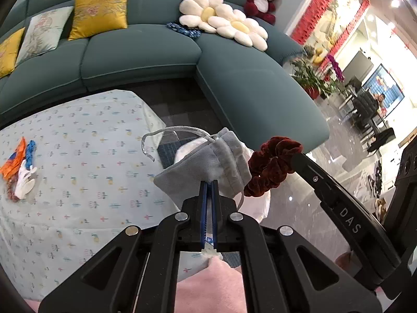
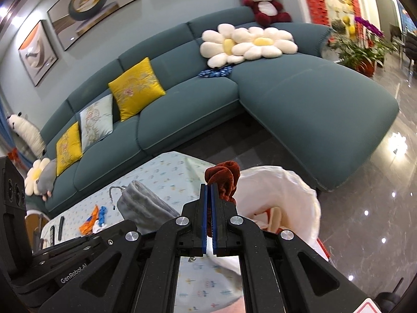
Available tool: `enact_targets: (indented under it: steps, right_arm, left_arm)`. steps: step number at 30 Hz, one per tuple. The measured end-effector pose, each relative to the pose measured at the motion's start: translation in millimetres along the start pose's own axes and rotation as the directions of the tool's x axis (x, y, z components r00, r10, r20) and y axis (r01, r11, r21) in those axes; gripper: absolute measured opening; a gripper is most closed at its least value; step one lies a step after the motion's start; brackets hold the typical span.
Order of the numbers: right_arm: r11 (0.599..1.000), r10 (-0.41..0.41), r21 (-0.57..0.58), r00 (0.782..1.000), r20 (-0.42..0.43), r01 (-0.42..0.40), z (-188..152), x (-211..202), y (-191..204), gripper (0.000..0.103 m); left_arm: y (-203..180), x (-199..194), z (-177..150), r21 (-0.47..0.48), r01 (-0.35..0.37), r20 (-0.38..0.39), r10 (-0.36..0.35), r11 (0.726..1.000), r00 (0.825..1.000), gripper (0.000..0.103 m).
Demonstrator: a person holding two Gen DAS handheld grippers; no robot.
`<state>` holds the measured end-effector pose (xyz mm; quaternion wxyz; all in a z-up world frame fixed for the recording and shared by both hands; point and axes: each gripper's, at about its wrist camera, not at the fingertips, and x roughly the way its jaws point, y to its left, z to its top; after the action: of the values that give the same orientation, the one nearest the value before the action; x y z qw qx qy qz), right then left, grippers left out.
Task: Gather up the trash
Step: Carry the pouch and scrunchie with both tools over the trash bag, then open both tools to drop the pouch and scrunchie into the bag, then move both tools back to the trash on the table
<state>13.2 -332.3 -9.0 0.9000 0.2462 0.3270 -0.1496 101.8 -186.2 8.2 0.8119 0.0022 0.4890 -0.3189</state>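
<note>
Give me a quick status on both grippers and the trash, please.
Left gripper shut on grey pouch. Right gripper shut on red scrunchie, beside white bag. Wrappers left on table. Nothing blocking.

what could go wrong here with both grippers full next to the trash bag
1. The left gripper pinches only an edge of the grey pouch, so it may slip out.
2. The pouch's drawstring hangs loose and could snag the right gripper or its red scrunchie.
3. The white bag has a soft, floppy rim; a scrunchie released near the edge might drop on the floor.
</note>
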Motion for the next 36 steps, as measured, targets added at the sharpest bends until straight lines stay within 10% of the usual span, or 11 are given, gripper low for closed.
enact_targets:
  steps: [9, 13, 36]
  right_arm:
    - [0.998, -0.042, 0.043, 0.999, -0.023, 0.043, 0, 14, -36, 0.007]
    - [0.997, -0.060, 0.057, 0.998, -0.016, 0.061, 1, 15, -42, 0.020]
    - [0.998, -0.039, -0.056, 0.999, -0.037, 0.037, -16, 10, 23, 0.044]
  left_arm:
    - [-25, 33, 3, -0.001, 0.010, -0.044, -0.010, 1.000, 0.999, 0.007]
    - [-27, 40, 6, -0.017, -0.012, -0.040, 0.011, 1.000, 0.999, 0.036]
    - [40, -3, -10, -0.079, -0.110, 0.001, 0.110, 0.991, 0.994, 0.037]
